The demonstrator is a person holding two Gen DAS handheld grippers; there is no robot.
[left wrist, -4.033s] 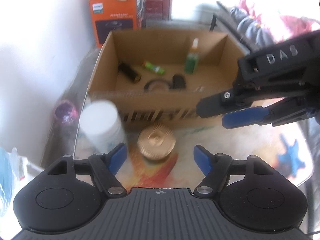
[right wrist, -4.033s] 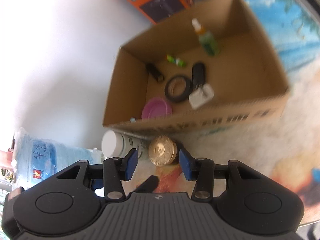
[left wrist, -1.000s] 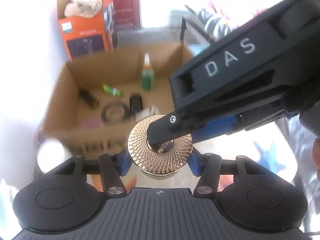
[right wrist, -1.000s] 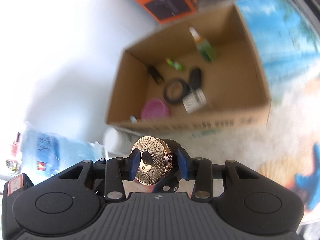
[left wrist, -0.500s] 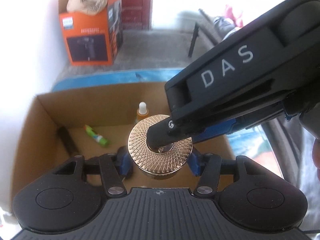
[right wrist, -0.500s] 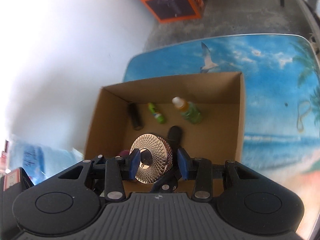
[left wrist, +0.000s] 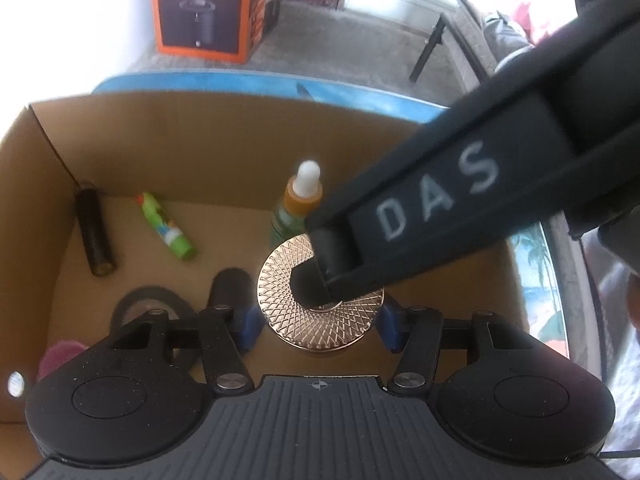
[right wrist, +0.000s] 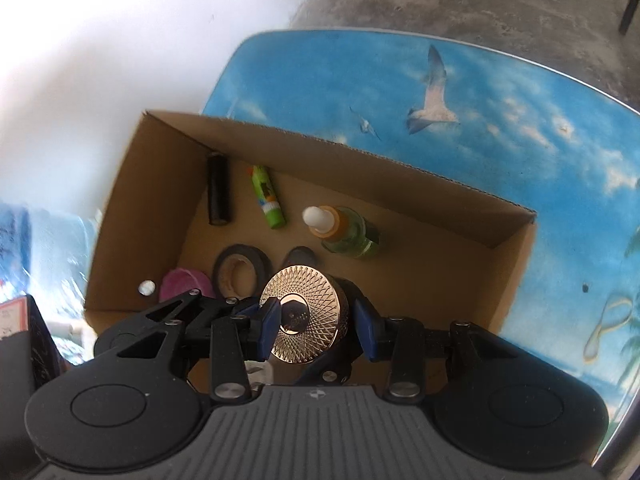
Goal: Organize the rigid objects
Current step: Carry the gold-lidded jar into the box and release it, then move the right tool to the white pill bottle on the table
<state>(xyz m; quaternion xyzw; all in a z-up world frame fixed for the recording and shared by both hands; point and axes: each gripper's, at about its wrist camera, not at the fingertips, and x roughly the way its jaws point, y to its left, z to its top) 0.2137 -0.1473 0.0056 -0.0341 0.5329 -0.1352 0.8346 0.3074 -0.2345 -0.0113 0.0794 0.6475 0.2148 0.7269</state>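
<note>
Low in the frame, the left gripper (left wrist: 318, 326) and right gripper (right wrist: 316, 326) both have their jaws closed on a round gold patterned-lid jar (left wrist: 320, 304) above the open brown cardboard box (right wrist: 400, 168); lower it onto bare floor right of the green dropper bottle (right wrist: 350, 234).

The left claw (left wrist: 320, 326) grips a round gold-patterned jar (left wrist: 320, 312) between its blue pads, above the open cardboard box (left wrist: 200, 140). The right claw's black finger (left wrist: 440, 208) reaches in from two o'clock, its tip on the lid's centre. A green dropper bottle (left wrist: 298, 204) stands at twelve o'clock of the jar, a green tube (left wrist: 168, 226) and a black cylinder (left wrist: 94, 236) at ten.
</note>
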